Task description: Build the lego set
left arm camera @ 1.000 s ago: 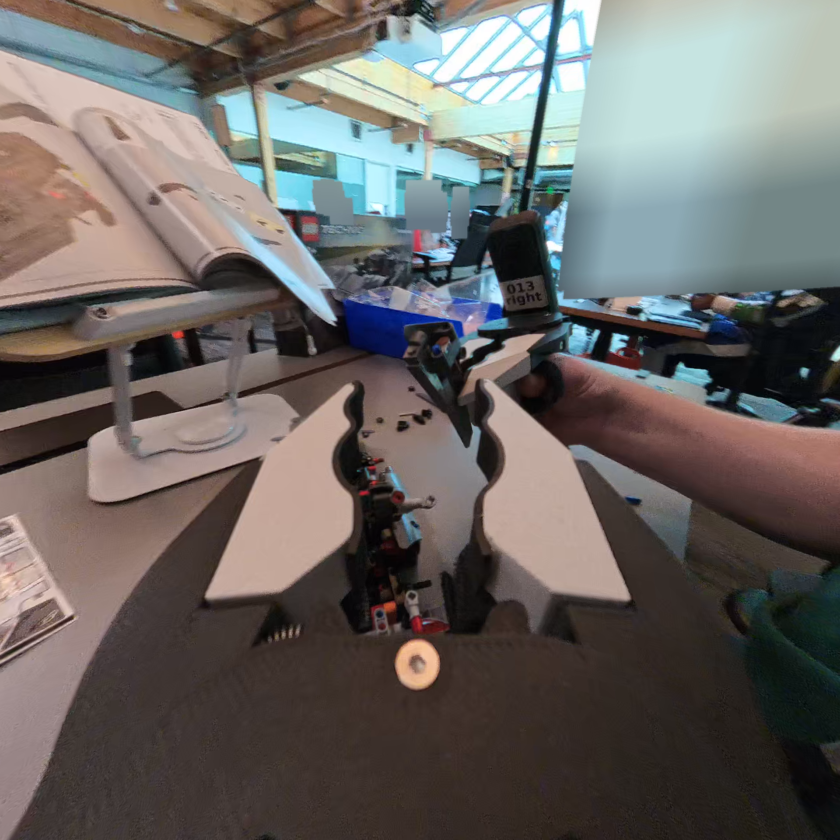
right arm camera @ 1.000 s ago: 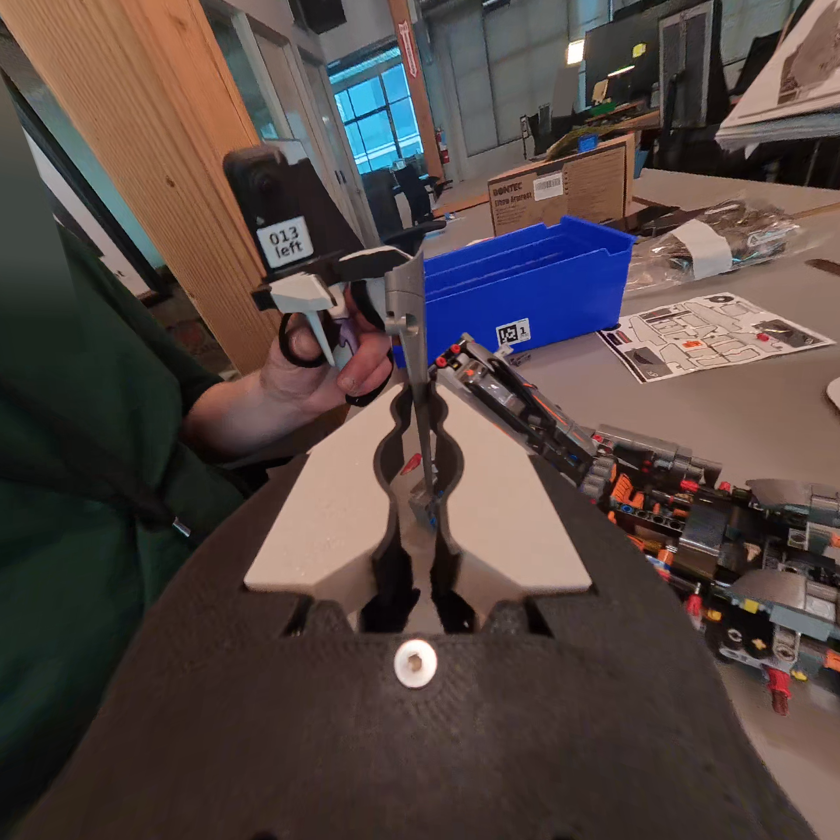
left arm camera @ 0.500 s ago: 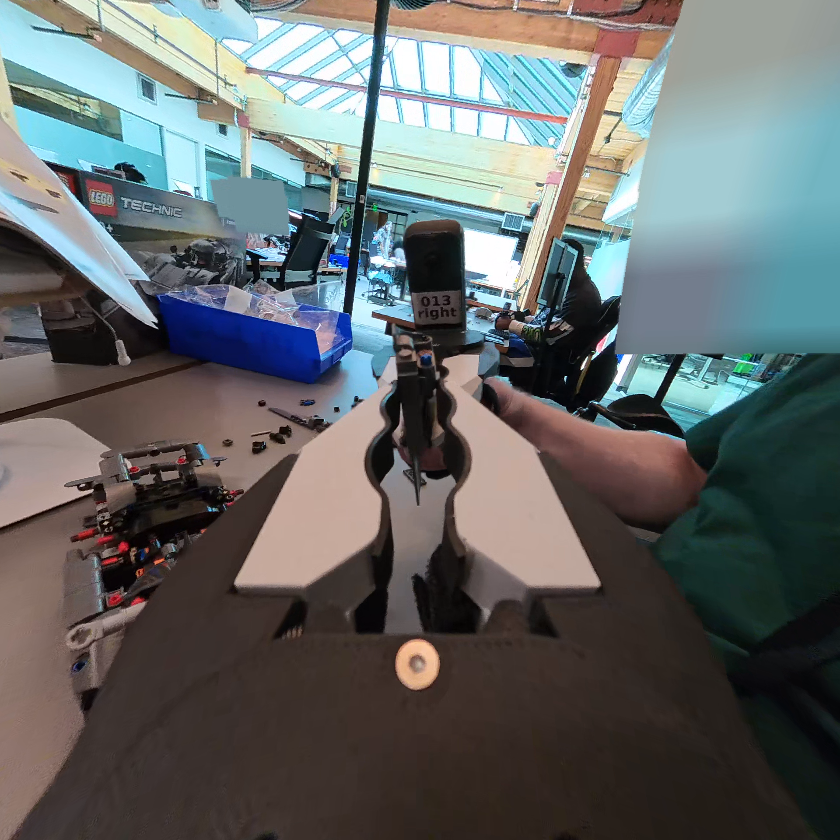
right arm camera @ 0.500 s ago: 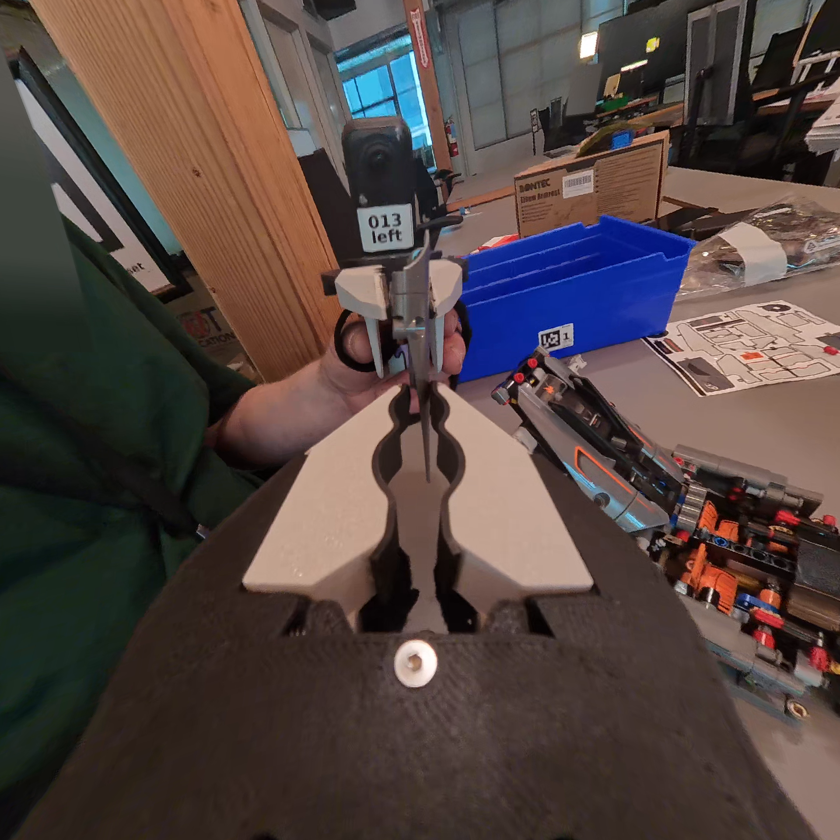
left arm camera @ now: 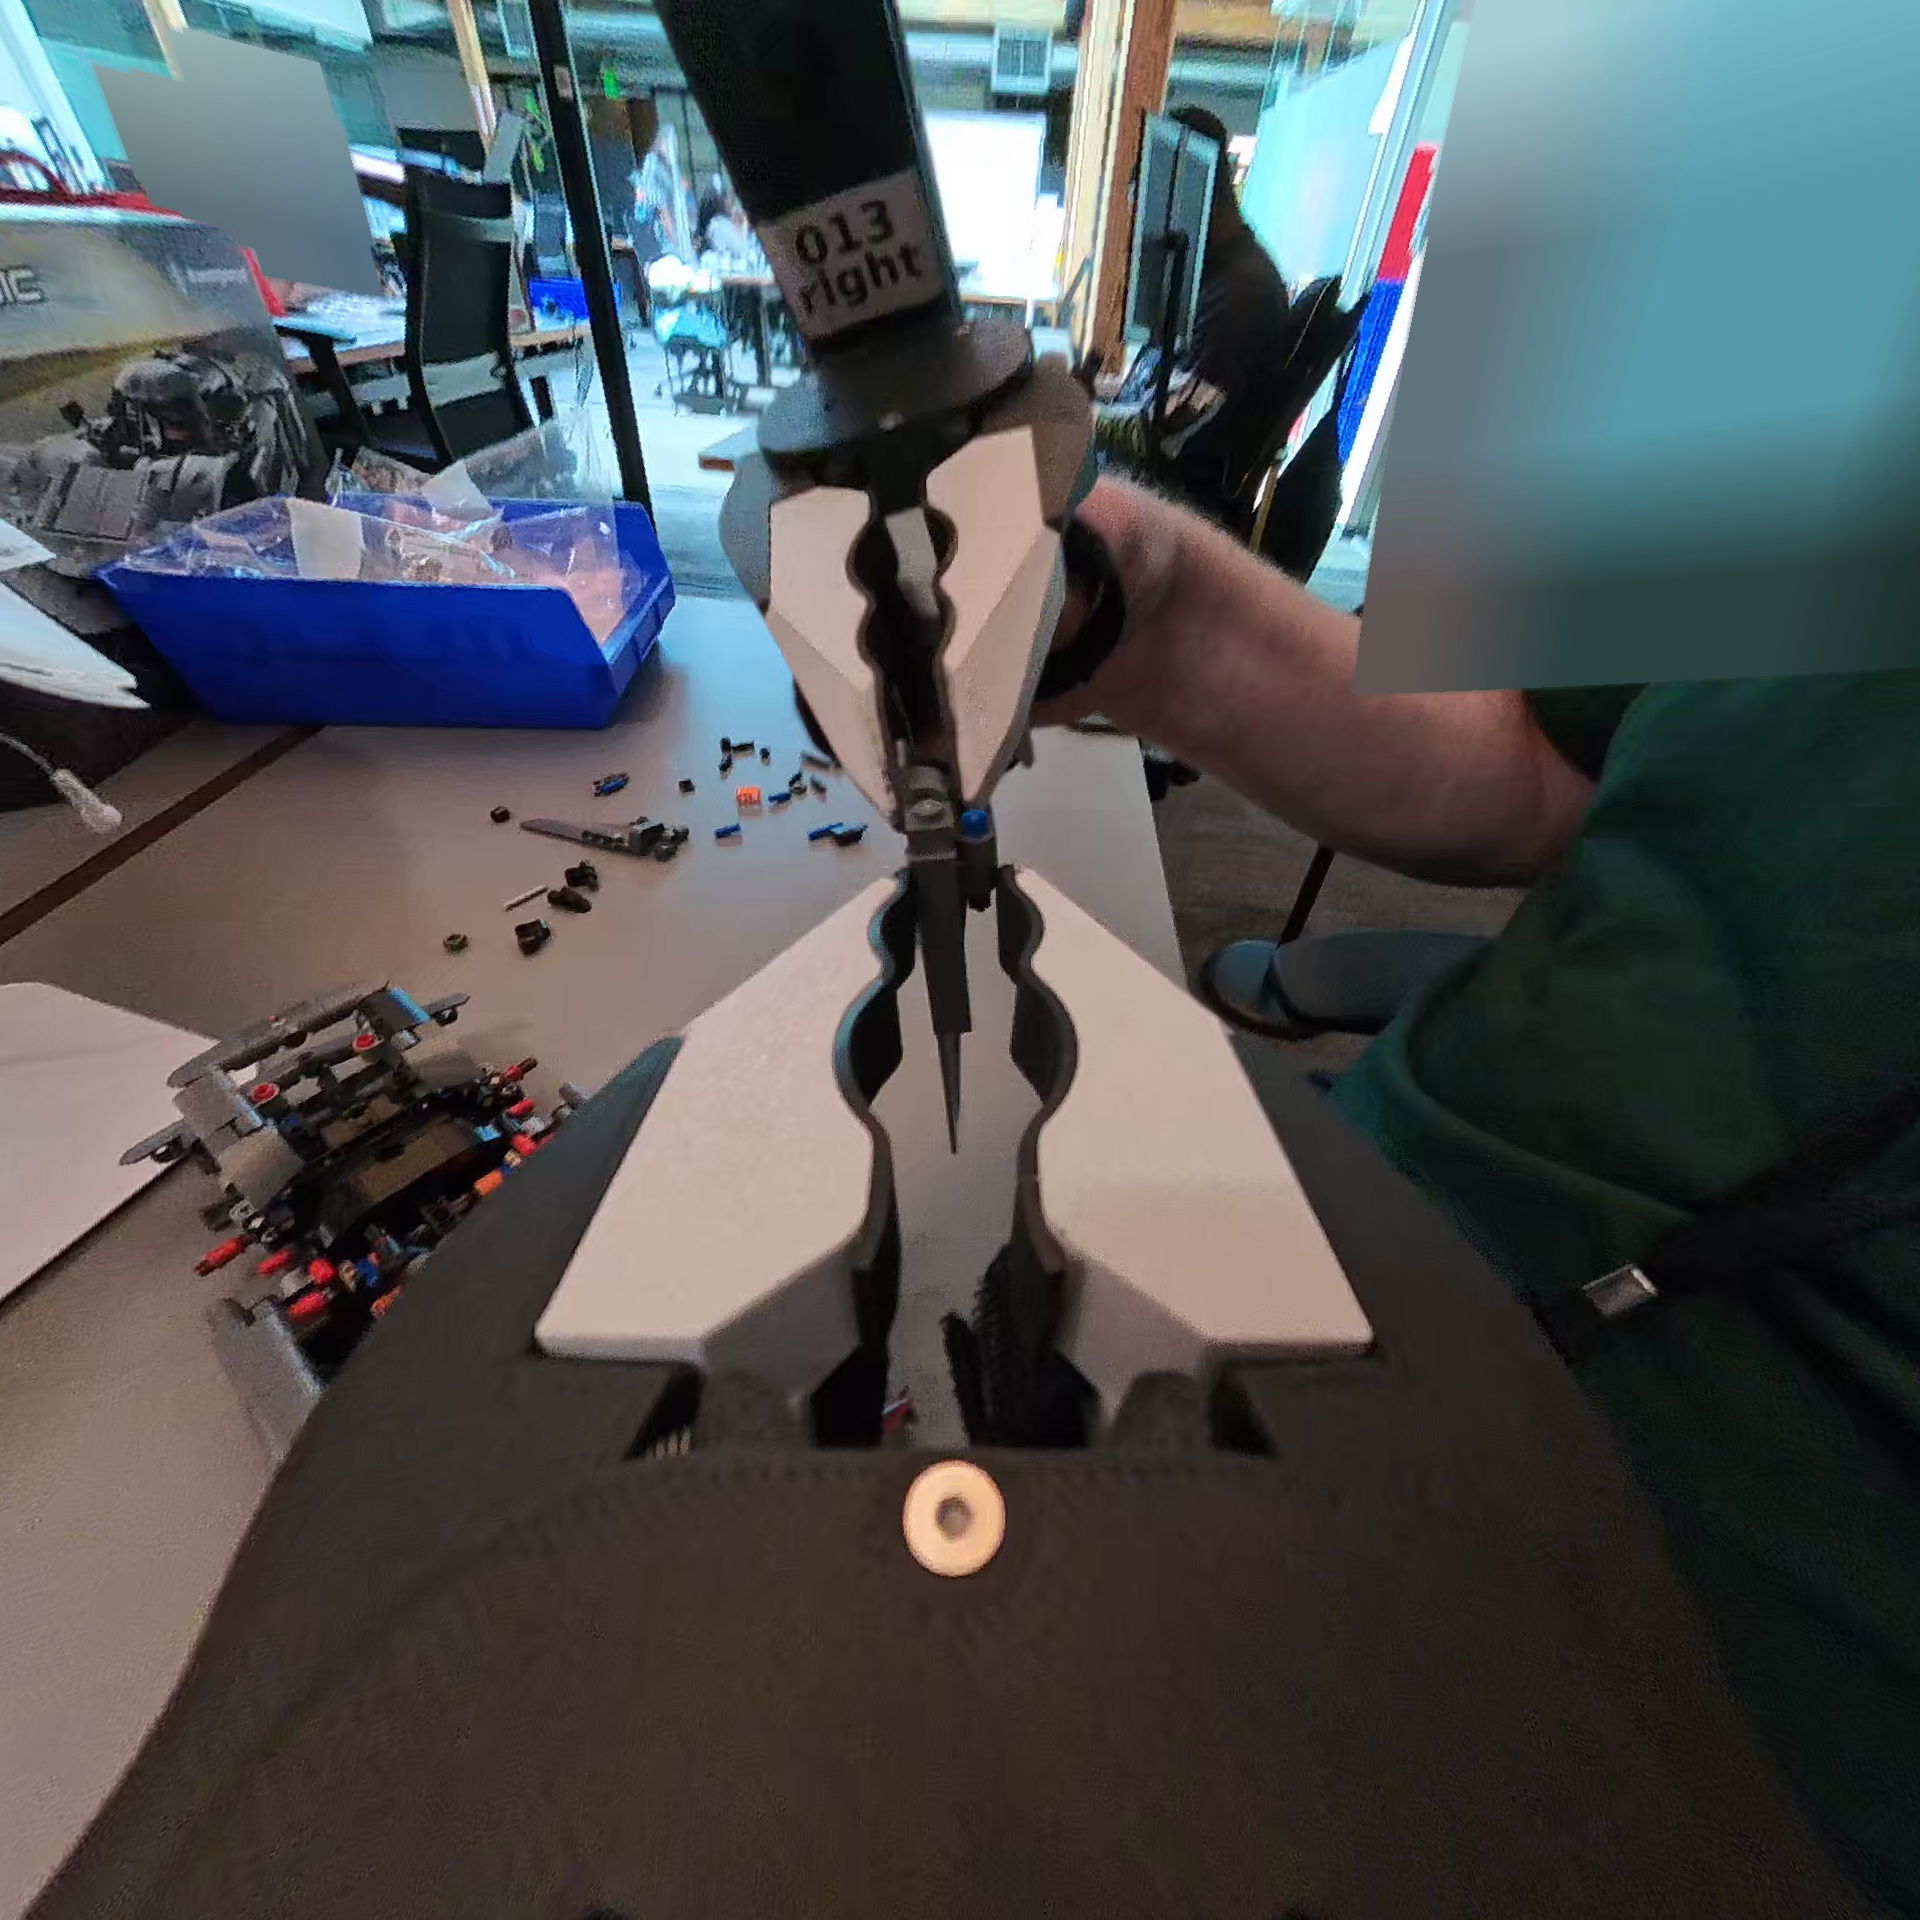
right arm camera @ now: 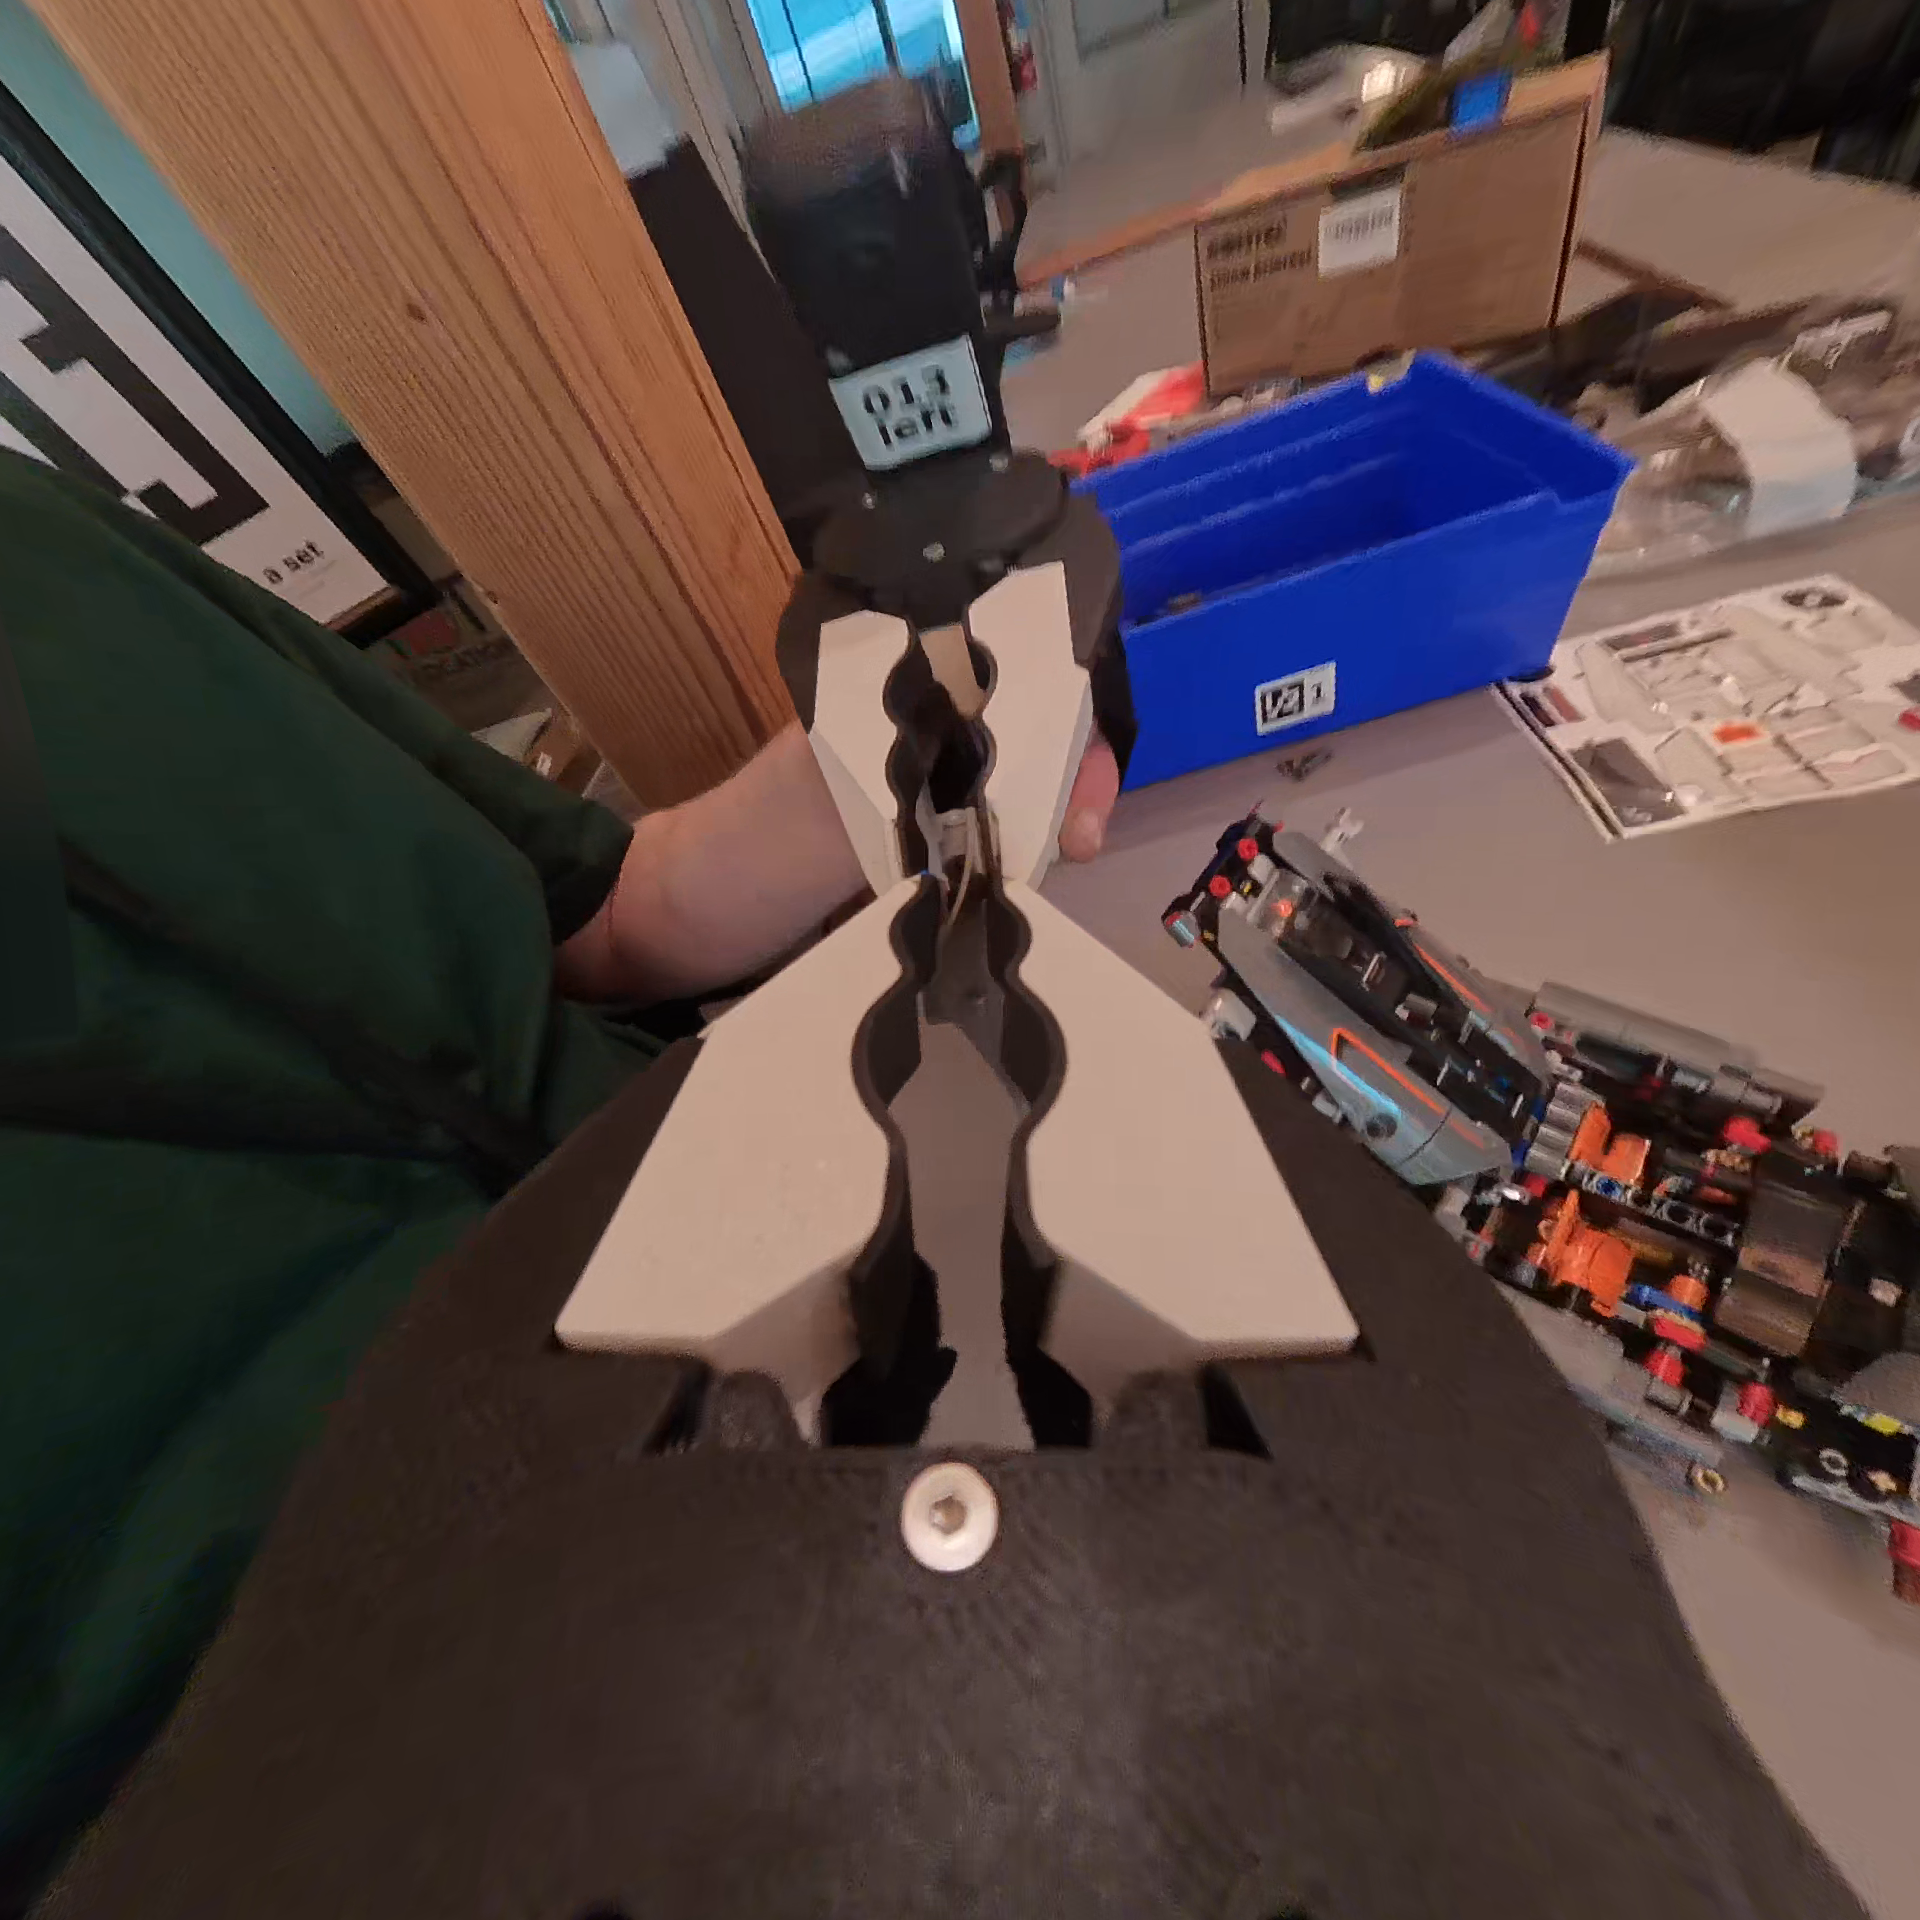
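A thin grey pointed lego panel (left arm camera: 945,987) is held in the air between the two grippers, which meet tip to tip. My left gripper (left arm camera: 954,883) is closed around its pointed end. My right gripper (left arm camera: 935,800) faces it from above and is shut on the panel's end with the blue pin. In the right wrist view the panel (right arm camera: 961,977) lies between my right gripper (right arm camera: 961,888) fingers, with the left gripper (right arm camera: 951,842) opposite. The half-built lego car (left arm camera: 343,1143) lies on the grey table; it also shows in the right wrist view (right arm camera: 1558,1143).
A blue bin (left arm camera: 395,644) with plastic bags stands at the back, and loose small pieces (left arm camera: 644,831) lie in front of it. Another blue bin (right arm camera: 1351,582), a sticker sheet (right arm camera: 1745,707), a cardboard box (right arm camera: 1392,249) and a wooden post (right arm camera: 416,364) are nearby. My two grippers' fingertips are within a few centimetres of each other. Both grippers' tips are roughly 25 centimeters from the half-built lego car (left arm camera: 343,1143).
My left gripper has left the car, swung right and closed around the panel that the right gripper holds. The two grippers have come closer, tip to tip.
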A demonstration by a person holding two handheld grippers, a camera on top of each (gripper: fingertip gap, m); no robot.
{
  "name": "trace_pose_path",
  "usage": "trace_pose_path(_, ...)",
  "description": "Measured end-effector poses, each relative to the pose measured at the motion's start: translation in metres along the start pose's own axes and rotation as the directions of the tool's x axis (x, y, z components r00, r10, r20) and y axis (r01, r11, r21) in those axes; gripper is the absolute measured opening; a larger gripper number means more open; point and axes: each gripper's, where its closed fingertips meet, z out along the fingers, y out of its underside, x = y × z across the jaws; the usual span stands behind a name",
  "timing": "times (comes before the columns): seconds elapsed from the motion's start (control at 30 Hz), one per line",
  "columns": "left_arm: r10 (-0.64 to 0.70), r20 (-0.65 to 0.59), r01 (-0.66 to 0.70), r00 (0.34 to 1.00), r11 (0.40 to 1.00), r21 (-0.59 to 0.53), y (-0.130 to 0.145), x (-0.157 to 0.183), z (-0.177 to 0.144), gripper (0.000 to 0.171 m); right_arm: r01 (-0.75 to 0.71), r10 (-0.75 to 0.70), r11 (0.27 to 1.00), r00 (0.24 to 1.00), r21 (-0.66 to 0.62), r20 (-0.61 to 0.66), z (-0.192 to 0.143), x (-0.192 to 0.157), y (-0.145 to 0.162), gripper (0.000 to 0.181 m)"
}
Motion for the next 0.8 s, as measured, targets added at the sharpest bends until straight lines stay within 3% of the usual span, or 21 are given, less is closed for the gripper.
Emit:
trace_pose_path(0.27,0.042,0.009,-0.041,0.999,0.996,-0.085,0.004,-0.007,0.0,0.015,-0.024,0.018,0.998,0.995,-0.059,-0.097,-0.001,0.011,0.005,0.003)
trace_pose_path(0.4,0.083,0.16,-0.064,0.984,0.991,-0.117,0.017,-0.026,-0.021,0.042,-0.024,0.014,0.999,0.974,-0.042,-0.226,-0.01,0.022,0.005,0.003)
trace_pose_path(0.6,0.257,0.332,-0.142,0.908,0.932,-0.332,0.067,-0.05,-0.045,0.057,0.003,-0.026,0.999,0.91,-0.054,-0.414,-0.015,0.039,0.017,0.002)
trace_pose_path(0.8,0.493,0.375,-0.297,0.785,0.831,-0.47,0.08,-0.071,-0.041,0.055,-0.001,-0.029,0.998,0.874,-0.06,-0.485,-0.01,0.047,0.027,0.002)
